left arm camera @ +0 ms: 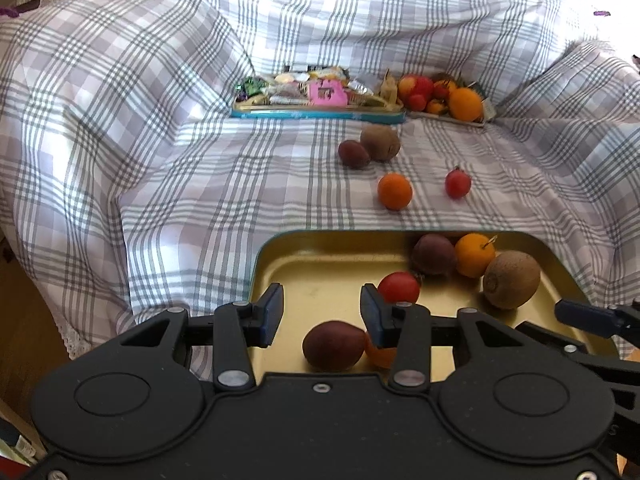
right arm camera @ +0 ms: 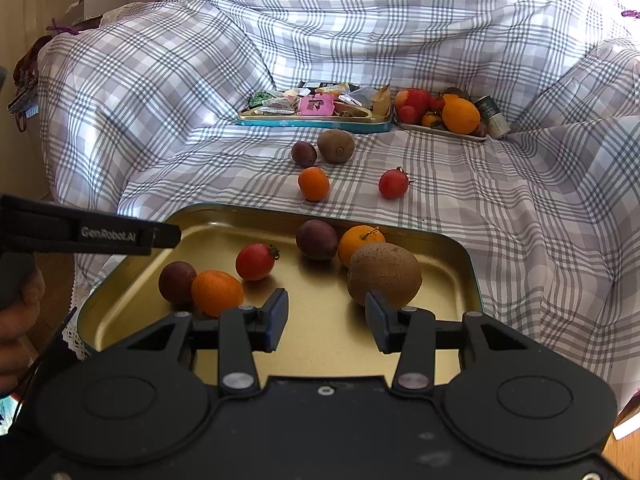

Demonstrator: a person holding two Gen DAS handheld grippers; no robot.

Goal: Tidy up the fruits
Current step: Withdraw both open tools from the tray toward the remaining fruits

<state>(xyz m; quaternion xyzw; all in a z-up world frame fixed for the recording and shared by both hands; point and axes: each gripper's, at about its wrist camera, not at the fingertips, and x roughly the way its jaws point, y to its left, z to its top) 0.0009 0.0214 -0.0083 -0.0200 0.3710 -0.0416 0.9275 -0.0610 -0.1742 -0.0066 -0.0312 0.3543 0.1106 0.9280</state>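
Fruit lies in two groups: six pieces in the gold tray (right arm camera: 456, 280) close to both grippers, four loose on the checked cloth (right arm camera: 520, 200) beyond. Loose are a kiwi (right arm camera: 336, 145), a dark plum-like fruit (right arm camera: 304, 153), a small orange (right arm camera: 314, 183) and a tomato (right arm camera: 393, 184). All are round and light, so they will likely roll on the soft cloth. The tomato looks thin-skinned and needs a gentle squeeze across its widest part; the kiwi seems firmer and its fuzz should hold against the pads.

The left gripper (left arm camera: 322, 314) hovers over the tray's near corner, fingers apart and empty. The right gripper (right arm camera: 326, 320) likewise has its fingers apart, nothing between them.

An orange in the tray (left arm camera: 378, 354) is mostly hidden behind a left finger. The far plate (right arm camera: 448, 130) of fruit is too small to sort by kind.
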